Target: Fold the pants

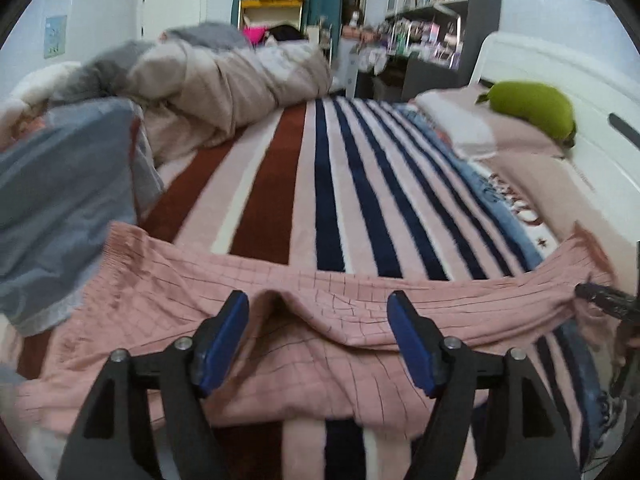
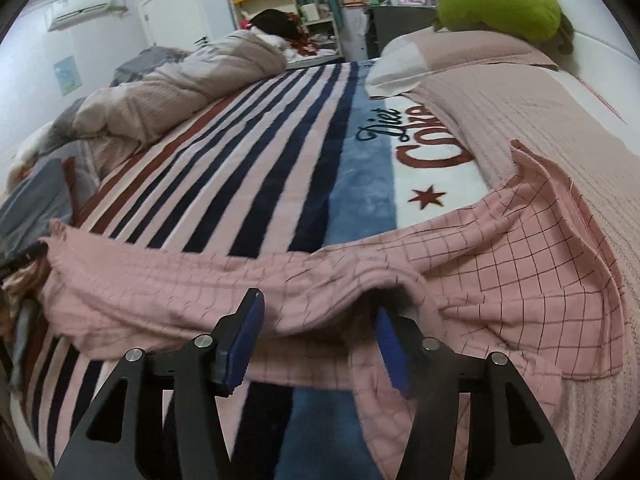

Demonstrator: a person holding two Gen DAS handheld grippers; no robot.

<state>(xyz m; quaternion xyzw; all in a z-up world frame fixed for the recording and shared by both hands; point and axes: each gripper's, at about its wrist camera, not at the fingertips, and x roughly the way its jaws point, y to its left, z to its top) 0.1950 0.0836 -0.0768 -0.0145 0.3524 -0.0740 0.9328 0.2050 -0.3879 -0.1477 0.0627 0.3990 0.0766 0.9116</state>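
We're over the bed (image 1: 520, 64), its striped blanket (image 1: 328, 184) running away from us, a rumpled duvet (image 1: 224, 76) heaped on the far left and a green plush (image 1: 532, 108) up on the pillow at right; across the near edge lie the pink checked pants (image 1: 280, 300), stretched sideways with the gathered waistband at the left end and the leg hems flopped up onto the pink cover at right, a loose hump puckering in the middle. Our left tool (image 1: 318, 340) hangs spread wide, nothing between its blue pads (image 1: 222, 344), straddling that hump. Our right tool (image 2: 316, 340) is parted too, and here the cloth is draped over its right pad, so it isn't pinching anything yet. The danger, as we judge it: closing now could nip just the top layer, dragging the legs apart, and that slack ridge may get creased into the fold, with the plush blanket snagging the fabric
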